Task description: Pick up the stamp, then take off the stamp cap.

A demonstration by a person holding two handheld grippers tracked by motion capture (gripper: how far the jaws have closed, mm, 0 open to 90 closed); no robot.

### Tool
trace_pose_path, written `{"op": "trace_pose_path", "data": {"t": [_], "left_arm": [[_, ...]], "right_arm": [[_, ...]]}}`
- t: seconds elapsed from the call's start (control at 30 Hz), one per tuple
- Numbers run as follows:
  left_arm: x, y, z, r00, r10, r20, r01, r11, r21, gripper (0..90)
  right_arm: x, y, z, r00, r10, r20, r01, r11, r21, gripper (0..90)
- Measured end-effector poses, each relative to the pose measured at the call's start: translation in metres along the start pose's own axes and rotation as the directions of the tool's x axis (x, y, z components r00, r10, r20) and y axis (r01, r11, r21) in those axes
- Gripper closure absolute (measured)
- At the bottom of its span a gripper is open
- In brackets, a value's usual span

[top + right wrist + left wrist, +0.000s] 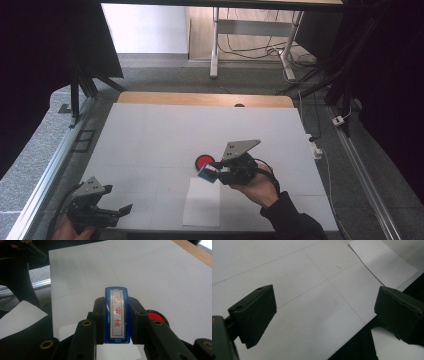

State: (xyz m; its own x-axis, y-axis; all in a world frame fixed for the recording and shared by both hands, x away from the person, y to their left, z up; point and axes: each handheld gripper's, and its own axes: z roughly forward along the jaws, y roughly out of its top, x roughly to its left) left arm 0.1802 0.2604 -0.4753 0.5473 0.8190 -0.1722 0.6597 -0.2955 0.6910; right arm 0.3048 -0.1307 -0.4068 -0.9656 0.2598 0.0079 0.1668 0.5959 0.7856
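Stamp (117, 315) was held firmly between the fingers of the right gripper (214, 172), beside the red ink pad (203, 161) above the tabletop (150, 135), probably just inked; next it needed pressing onto the paper (202, 202), while the left gripper (117, 212) waited wide open.

Stamp (206, 172) lies between ink pad (203, 161) and paper sheet (202, 202).
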Motion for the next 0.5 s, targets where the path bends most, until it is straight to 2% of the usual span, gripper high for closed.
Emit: {"op": "trace_pose_path", "data": {"t": [0.37, 0.5], "left_arm": [[-0.0001, 0.0011, 0.0006, 0.9999, -0.007, -0.009, 0.007, 0.9999, 0.009, 4.0], [0.0006, 0.0025, 0.0005, 0.9995, -0.006, 0.030, 0.005, 0.9999, 0.014, 4.1]], "right_arm": [[0.0025, -0.0012, -0.0007, 0.9998, 0.006, -0.018, -0.006, 1.000, 0.002, 71.2], [0.0024, -0.0018, -0.0013, 0.9998, 0.002, -0.019, -0.002, 1.000, -0.001, 71.2]]}}
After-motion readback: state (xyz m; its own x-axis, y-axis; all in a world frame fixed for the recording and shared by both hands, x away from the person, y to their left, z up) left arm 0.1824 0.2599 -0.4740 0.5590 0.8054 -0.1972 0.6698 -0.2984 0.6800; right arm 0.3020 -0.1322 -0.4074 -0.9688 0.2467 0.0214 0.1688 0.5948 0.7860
